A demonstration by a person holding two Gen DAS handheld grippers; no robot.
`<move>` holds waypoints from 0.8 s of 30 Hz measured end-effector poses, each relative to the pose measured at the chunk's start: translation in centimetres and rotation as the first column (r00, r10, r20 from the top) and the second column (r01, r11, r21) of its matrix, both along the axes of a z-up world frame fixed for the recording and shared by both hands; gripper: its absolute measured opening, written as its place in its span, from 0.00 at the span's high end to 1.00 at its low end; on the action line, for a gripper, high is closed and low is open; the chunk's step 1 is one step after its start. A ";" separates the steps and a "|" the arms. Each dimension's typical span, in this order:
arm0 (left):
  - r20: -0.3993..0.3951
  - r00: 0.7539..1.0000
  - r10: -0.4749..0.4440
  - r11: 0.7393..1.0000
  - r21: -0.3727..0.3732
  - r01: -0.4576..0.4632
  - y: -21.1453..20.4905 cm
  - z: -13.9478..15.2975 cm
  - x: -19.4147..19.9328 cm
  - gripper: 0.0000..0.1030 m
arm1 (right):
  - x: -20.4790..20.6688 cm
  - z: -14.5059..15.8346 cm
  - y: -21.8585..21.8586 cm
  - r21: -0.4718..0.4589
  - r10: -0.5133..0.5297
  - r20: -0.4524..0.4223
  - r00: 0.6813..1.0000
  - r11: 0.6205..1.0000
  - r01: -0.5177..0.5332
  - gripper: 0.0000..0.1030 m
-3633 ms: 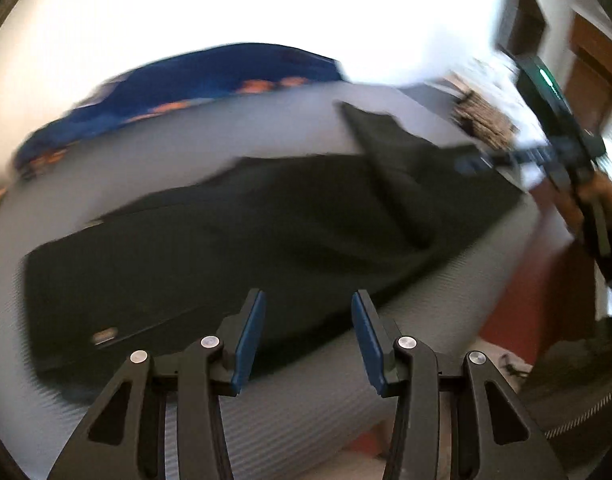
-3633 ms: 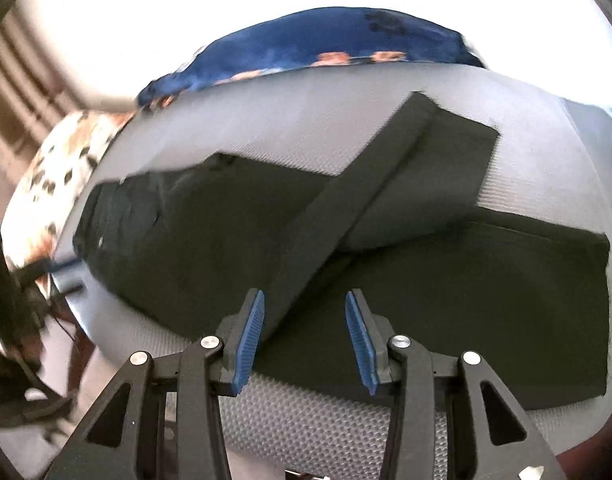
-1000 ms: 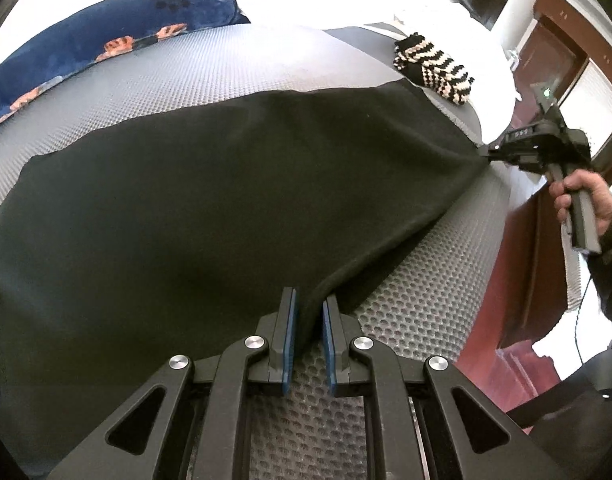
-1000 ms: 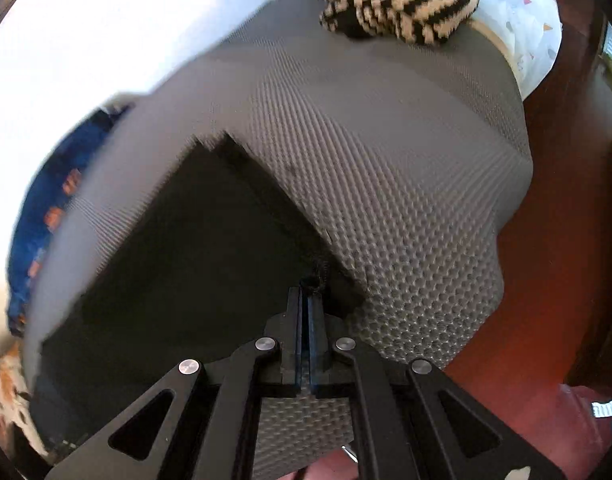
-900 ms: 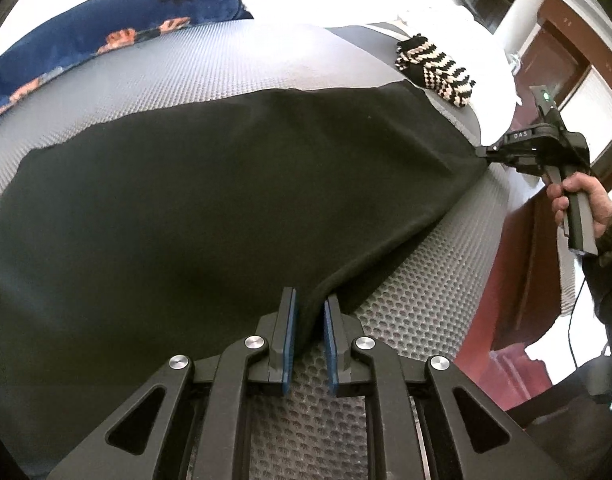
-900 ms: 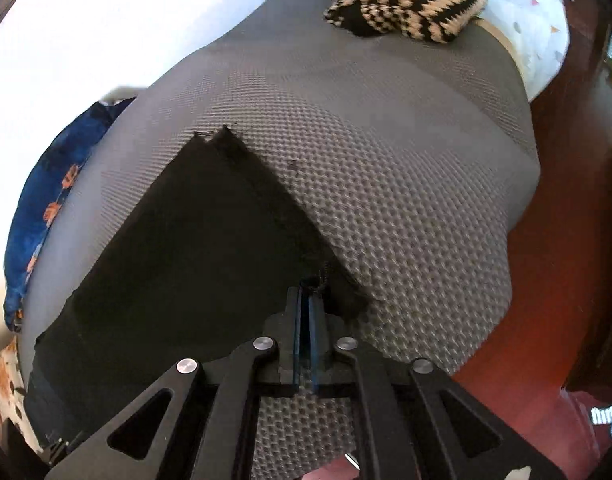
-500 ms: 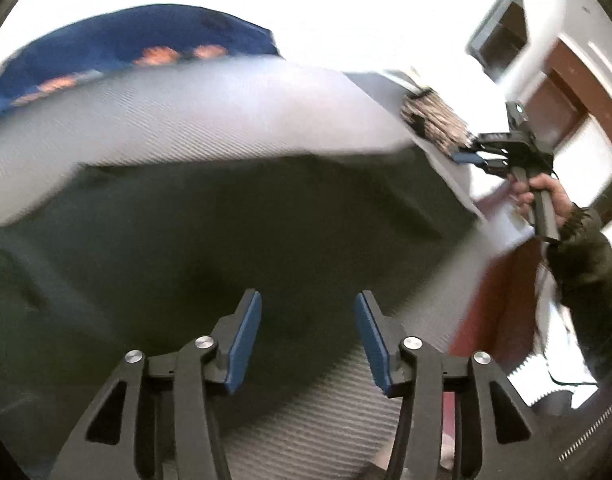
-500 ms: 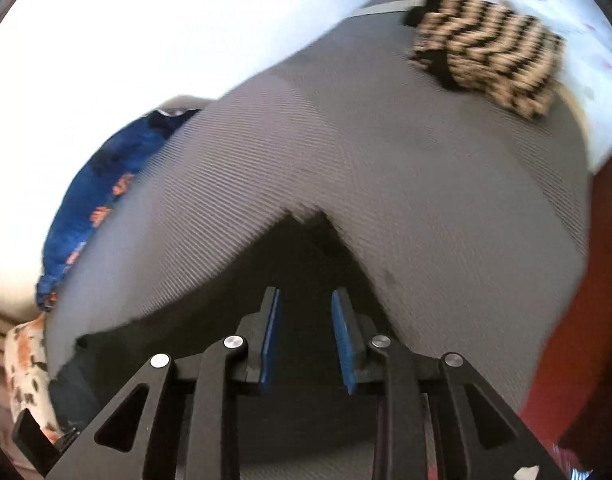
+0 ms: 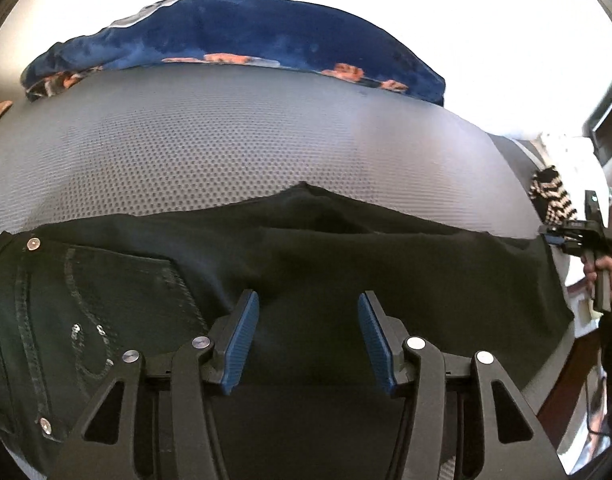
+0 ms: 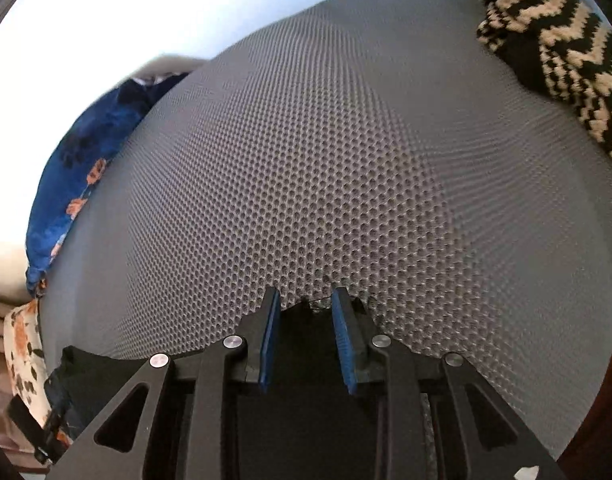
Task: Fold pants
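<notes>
The black pants [image 9: 346, 264] lie flat across the near part of the grey mesh bed [image 9: 225, 136], waist and stitched back pocket [image 9: 97, 300] at the left. My left gripper [image 9: 308, 334] is open and empty, just above the pants' middle. My right gripper [image 10: 306, 336] is open over the far hem end of the pants [image 10: 306, 312], holding nothing. It also shows in the left wrist view [image 9: 578, 236], held by a hand at the pants' right end.
A blue floral cloth [image 9: 233, 36] lies along the bed's far edge. A black and cream striped knit [image 10: 554, 36] lies at the bed's right end. A floral pillow [image 10: 21, 344] is at the left. Dark red floor [image 9: 562, 392] lies beyond the bed's right edge.
Both grippers were shut on the pants' edge a second ago. Both have let go and opened, and they now hover over the laid-down pants. The left view has swung toward the waist.
</notes>
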State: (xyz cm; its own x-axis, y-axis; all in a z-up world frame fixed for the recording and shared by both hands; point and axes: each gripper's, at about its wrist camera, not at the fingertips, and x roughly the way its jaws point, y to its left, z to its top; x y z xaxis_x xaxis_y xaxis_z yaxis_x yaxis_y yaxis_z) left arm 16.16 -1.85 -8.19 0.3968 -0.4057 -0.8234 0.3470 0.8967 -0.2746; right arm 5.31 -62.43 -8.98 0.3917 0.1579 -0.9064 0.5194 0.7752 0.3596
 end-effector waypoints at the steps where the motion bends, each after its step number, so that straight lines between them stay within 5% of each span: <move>1: -0.001 1.000 0.006 1.000 0.008 -0.006 0.1 -0.2 0.2 0.49 | 0.1 0.0 0.2 -0.007 0.010 0.010 1.000 1.000 -0.010 0.72; 4: -0.019 1.000 0.023 0.999 0.023 -0.023 0.2 -0.8 0.3 0.49 | 0.2 0.6 1.0 0.001 0.057 0.044 0.997 0.998 -0.057 0.95; 9: 0.004 1.000 0.019 0.999 0.028 -0.019 0.0 -0.6 0.2 0.49 | -1.5 4.1 3.1 -0.203 0.067 0.133 0.989 0.978 -0.039 0.97; 12: 0.009 1.000 0.029 0.999 0.022 -0.029 0.1 -0.5 0.4 0.49 | -2.5 4.9 3.0 -0.249 0.024 0.168 0.986 0.968 0.019 0.98; 24: 0.042 0.999 -0.003 0.999 0.042 0.001 0.6 -1.8 0.4 0.49 | -1.7 -0.1 2.0 -0.290 -0.091 0.040 0.995 0.952 0.099 0.94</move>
State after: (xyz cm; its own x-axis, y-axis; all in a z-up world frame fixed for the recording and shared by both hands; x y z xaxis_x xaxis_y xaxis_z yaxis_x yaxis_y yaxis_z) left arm 16.54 -1.26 -9.94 0.4305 -0.3721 -0.8223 0.3592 0.9064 -0.2221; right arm 3.59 -60.45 -9.11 0.4163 -0.1502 -0.8967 0.5891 0.7958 0.1401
